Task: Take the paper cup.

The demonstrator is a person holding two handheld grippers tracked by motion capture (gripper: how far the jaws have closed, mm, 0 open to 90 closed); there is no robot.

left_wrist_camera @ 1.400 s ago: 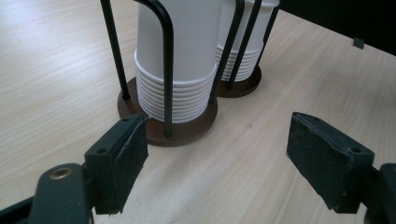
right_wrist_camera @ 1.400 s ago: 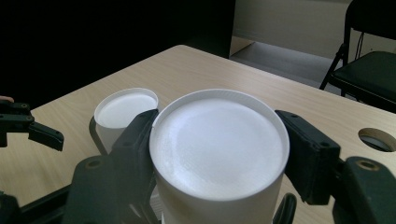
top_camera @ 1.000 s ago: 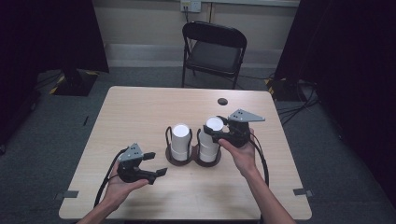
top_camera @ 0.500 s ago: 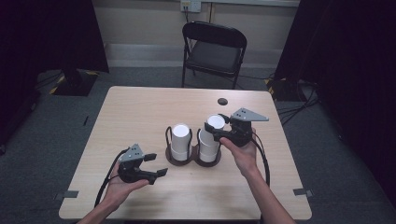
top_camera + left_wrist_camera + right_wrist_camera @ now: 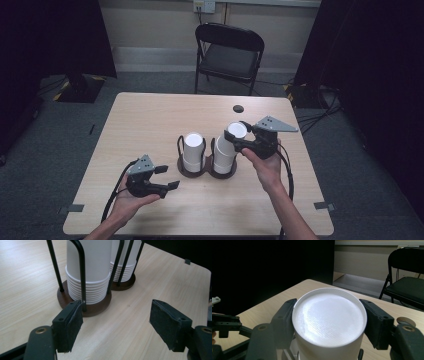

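Observation:
Two stacks of upturned white paper cups stand in a black wire holder with dark round bases at mid table. My right gripper is shut on the top cup of the right stack, its pads pressing the cup's sides just above that stack. The left stack rises right in front of my left gripper, which lies in the hand near the table's front left. Its jaws are open and have just been closing a little, with nothing between them.
A small dark disc lies on the table's far side. A black folding chair stands beyond the far edge. Cables trail from both grippers toward the front edge. Bare wood spans the table's left half.
The right gripper has shifted slightly to the right with the top cup. The left hand has stayed where it was.

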